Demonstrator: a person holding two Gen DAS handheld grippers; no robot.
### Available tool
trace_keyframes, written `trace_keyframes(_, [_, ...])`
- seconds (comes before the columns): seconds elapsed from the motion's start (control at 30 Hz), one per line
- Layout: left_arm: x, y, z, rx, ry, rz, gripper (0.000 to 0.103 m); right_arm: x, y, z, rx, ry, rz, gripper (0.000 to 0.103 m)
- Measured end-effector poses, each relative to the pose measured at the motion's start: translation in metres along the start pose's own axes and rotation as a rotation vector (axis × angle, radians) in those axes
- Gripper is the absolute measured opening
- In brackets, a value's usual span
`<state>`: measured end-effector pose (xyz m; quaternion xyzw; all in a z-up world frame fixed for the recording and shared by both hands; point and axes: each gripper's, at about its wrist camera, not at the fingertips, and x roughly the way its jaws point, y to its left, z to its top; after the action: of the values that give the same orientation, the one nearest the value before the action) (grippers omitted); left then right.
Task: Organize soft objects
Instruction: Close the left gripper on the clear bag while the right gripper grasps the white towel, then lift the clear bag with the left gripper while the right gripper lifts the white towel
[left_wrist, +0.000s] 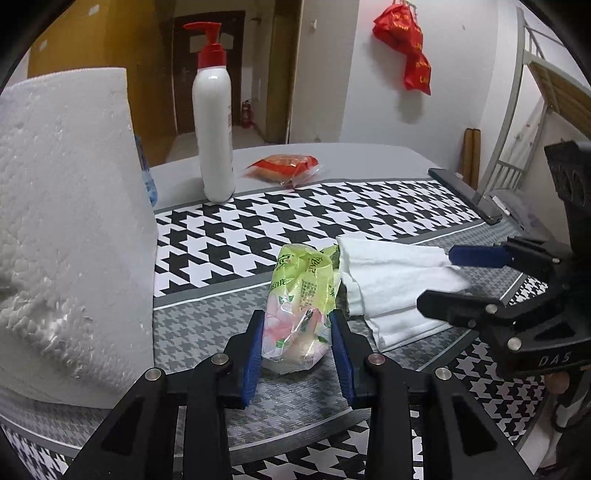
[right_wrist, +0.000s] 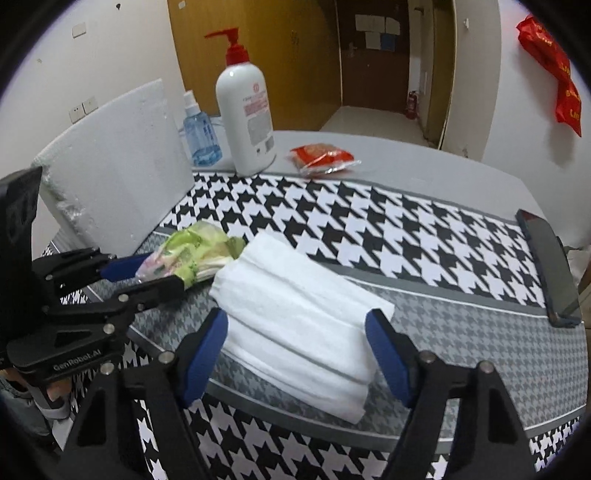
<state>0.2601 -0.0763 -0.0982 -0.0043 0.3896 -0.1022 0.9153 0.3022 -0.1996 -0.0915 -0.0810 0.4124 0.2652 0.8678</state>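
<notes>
Though crinkly, tissue pack (left_wrist: 299, 310) soft.

- looks like a dorm-style room or small flat, not a lab
- metal bunk bed frame (left_wrist: 532, 92) over at 2 o'clock
- red bag (left_wrist: 406, 48) hung on the white wall at 1 o'clock
- wooden doors and a hallway with a fire extinguisher (right_wrist: 412, 105) at 12
- table (right_wrist: 424, 166) with a houndstooth cloth (right_wrist: 332, 221), pump bottle (right_wrist: 247, 110) and spray bottle (right_wrist: 199, 136) on it

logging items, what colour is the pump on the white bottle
Red pump, clearest in the right wrist view.
</notes>
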Motion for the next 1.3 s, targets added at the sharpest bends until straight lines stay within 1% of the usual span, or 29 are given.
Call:
trace_keyframes(0.07, [0.000,0.001,0.000,-0.003,0.002,0.000,0.036,0.002,0.001,0.000,-0.008,0.005,-0.013,0.081])
trace_keyframes(0.3, [-0.001,0.000,0.000,0.001,-0.002,-0.004,0.036,0.015,0.001,-0.003,-0.030,0.062,-0.041,0.080])
trace_keyframes(0.37, [-0.002,0.000,0.000,0.001,-0.003,-0.003,0.036,0.018,0.001,-0.003,-0.037,0.069,-0.051,0.077])
trace_keyframes(0.5, [-0.001,0.000,0.000,0.002,-0.004,-0.002,0.036,0.019,0.002,-0.003,-0.066,0.074,-0.086,0.067])
trace_keyframes(0.6, [-0.001,-0.001,0.000,0.006,-0.002,-0.003,0.036,0.020,0.001,-0.001,-0.075,0.082,-0.087,0.067])
trace_keyframes(0.67, [-0.002,0.000,0.000,0.005,-0.007,-0.001,0.036,0.019,0.002,0.000,-0.077,0.088,-0.083,0.060])
trace_keyframes(0.7, [-0.002,0.000,0.000,0.003,-0.008,0.000,0.036,0.018,0.002,0.000,-0.076,0.089,-0.083,0.046])
trace_keyframes(0.73, [-0.003,0.001,0.000,0.000,-0.009,0.001,0.036,0.017,0.002,-0.001,-0.071,0.092,-0.086,0.037])
trace_keyframes(0.83, [-0.004,0.002,0.000,-0.005,-0.013,0.001,0.036,0.007,0.002,-0.009,-0.045,0.090,-0.086,0.025])
trace_keyframes(0.87, [-0.004,0.002,0.000,-0.004,-0.015,0.000,0.036,0.003,0.004,-0.013,-0.039,0.090,-0.075,0.023])
trace_keyframes(0.97, [-0.006,0.001,0.000,0.000,-0.023,-0.002,0.036,-0.010,0.011,-0.027,-0.023,0.083,-0.056,0.019])
trace_keyframes(1.03, [-0.007,0.000,0.000,0.000,-0.025,-0.003,0.036,-0.020,0.015,-0.036,-0.009,0.067,-0.049,0.018])
trace_keyframes(1.13, [-0.008,0.001,0.000,-0.005,-0.028,-0.003,0.036,-0.034,0.016,-0.044,0.018,0.029,-0.066,0.018])
trace_keyframes(1.3, [-0.008,0.001,0.000,-0.004,-0.031,0.000,0.036,-0.055,0.015,-0.047,0.037,-0.028,-0.091,0.018])
